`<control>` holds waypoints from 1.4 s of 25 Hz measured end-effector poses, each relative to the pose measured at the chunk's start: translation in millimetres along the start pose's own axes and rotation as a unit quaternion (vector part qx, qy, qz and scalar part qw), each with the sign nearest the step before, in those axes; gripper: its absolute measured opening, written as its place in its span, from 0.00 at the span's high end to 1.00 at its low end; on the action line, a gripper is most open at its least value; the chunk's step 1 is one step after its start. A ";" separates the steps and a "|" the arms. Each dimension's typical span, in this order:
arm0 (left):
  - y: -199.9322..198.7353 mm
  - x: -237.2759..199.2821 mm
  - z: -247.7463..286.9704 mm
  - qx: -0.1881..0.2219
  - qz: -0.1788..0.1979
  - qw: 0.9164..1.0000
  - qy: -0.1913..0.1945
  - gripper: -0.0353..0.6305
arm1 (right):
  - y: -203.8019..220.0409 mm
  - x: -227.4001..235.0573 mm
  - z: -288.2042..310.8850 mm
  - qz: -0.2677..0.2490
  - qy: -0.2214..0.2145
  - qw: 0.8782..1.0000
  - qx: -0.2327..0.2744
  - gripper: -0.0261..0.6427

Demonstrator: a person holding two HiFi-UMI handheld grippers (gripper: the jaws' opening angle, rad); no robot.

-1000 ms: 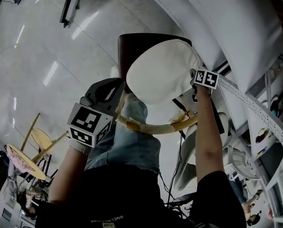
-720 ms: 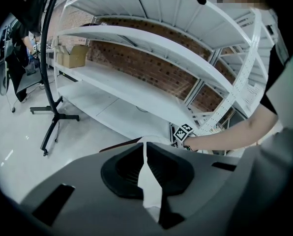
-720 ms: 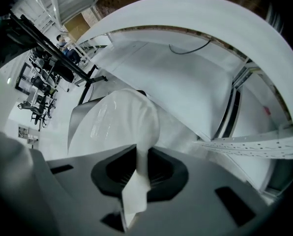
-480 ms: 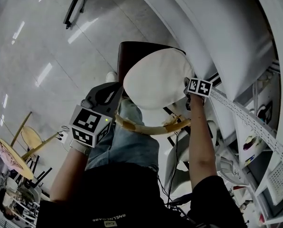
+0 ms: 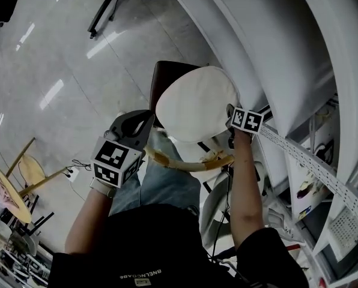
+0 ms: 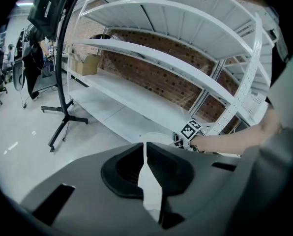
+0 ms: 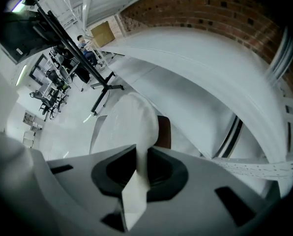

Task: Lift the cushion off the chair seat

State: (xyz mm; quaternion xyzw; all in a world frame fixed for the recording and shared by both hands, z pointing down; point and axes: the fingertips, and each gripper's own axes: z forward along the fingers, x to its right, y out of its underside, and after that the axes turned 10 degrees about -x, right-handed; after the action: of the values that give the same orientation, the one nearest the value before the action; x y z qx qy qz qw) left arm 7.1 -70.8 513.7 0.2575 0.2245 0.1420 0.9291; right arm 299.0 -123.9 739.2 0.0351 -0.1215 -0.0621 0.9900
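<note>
The round white cushion point(image 5: 197, 104) hangs between the two tongs, raised over the dark brown chair seat point(image 5: 161, 78), which shows at its far left edge. I cannot tell whether its far rim touches the seat. The left gripper point(image 6: 146, 157) pinches a fold of the cushion's left edge, jaws pressed tight on the fabric. The right gripper point(image 7: 139, 163) does likewise on the right edge, beside the white shelving point(image 5: 275, 53). A curved tan chair rail point(image 5: 188, 164) lies nearer the person.
</note>
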 end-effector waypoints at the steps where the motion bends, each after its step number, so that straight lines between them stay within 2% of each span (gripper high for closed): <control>1: 0.4 -0.9 -3.6 0.004 -0.001 1.000 -0.001 0.92 | -2.3 -6.3 -5.0 -0.007 0.000 1.000 0.003 0.89; 8: 5.9 -11.0 -34.0 0.023 -0.008 1.000 -0.008 0.92 | -9.2 -62.8 -37.2 -0.056 -0.014 0.998 0.018 0.89; 15: 27.8 -27.4 -73.1 0.033 -0.002 0.999 -0.003 0.92 | -9.8 -127.3 -70.6 -0.102 -0.001 0.994 0.031 0.89; 20: 36.7 -41.3 -101.3 0.049 -0.019 0.999 -0.003 0.92 | -7.3 -177.2 -90.9 -0.149 0.006 0.988 0.033 0.89; 25: 34.9 -52.4 -123.3 0.067 -0.023 0.997 -0.001 0.92 | -8.1 -227.6 -106.9 -0.185 0.005 0.982 0.043 0.89; 35: 19.1 -83.4 -171.7 0.107 -0.025 0.994 -0.009 0.92 | -26.0 -309.8 -144.7 -0.222 0.004 0.971 0.086 0.89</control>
State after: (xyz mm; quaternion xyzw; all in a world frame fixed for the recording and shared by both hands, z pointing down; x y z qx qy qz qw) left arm -151.5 -15.4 421.1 0.3515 0.2360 0.0918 0.9013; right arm 33.2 -101.0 523.8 0.1466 -0.1118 -0.2698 0.9451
